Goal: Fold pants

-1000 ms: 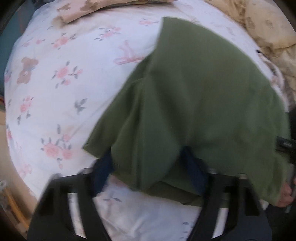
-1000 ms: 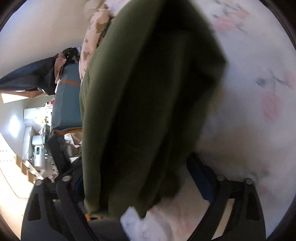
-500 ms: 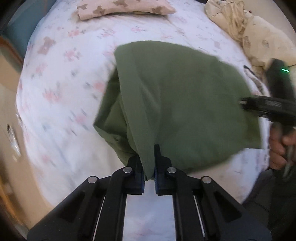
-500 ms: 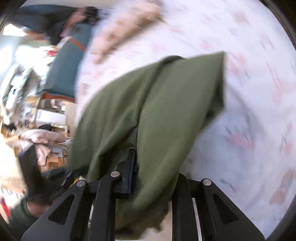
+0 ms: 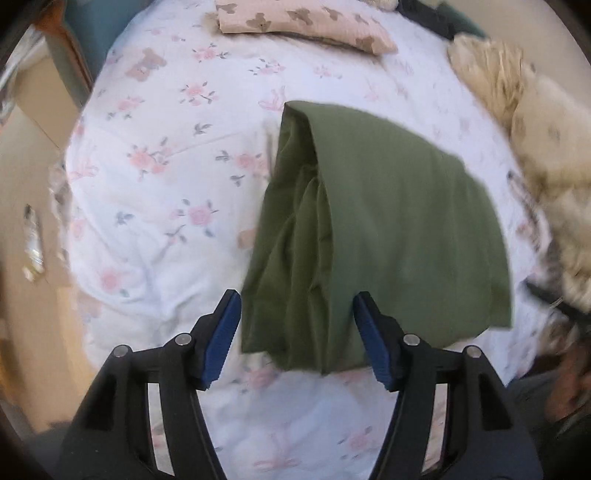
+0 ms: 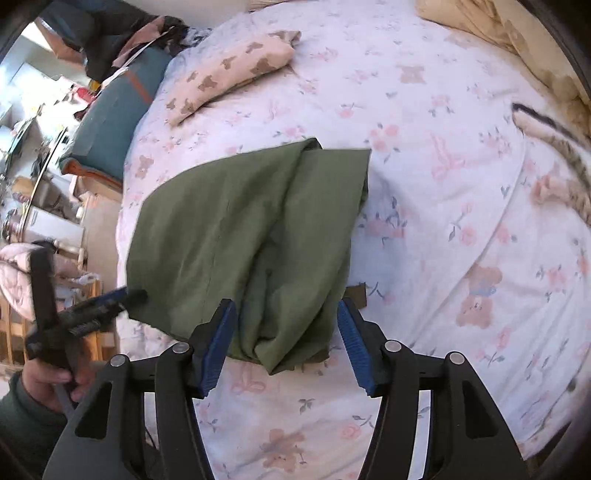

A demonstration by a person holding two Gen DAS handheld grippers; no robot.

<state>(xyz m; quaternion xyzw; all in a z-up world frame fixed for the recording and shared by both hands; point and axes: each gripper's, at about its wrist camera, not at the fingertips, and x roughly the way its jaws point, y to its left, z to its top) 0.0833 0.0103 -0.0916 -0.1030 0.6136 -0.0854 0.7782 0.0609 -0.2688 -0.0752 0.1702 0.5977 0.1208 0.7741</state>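
1. Starting nearest the cameras, the left gripper (image 5: 297, 325) is seen with its jaws spread wide, the blue pads standing either side of the near edge of the pants (image 5: 369, 236) without pinching the cloth.
2. The right gripper (image 6: 282, 328) is likewise seen with jaws wide apart, nothing being held; its pads flank the near corner of the same green bundle from the other side.
3. The pants (image 6: 251, 236) are laid in a folded stack on the flowered bedsheet (image 5: 166, 184), near the middle of the bed, with several loose layers bunched along one side and a smoother flap lying on top.
4. The fabric is judged to be light, soft and limp: it would sag from any single pinch, and the stacked layers could slide apart, so no stiffness can be relied on.
5. A hold would best be taken at the two near corners, all layers being caught together at the edge, so that the stack can be carried over as one; the bunched side may need smoothing first.
6. Farther off, a bear-print pillow (image 5: 303, 22) is seen at the head of the bed, and a cream blanket (image 5: 517, 96) is heaped beside it at the edge.
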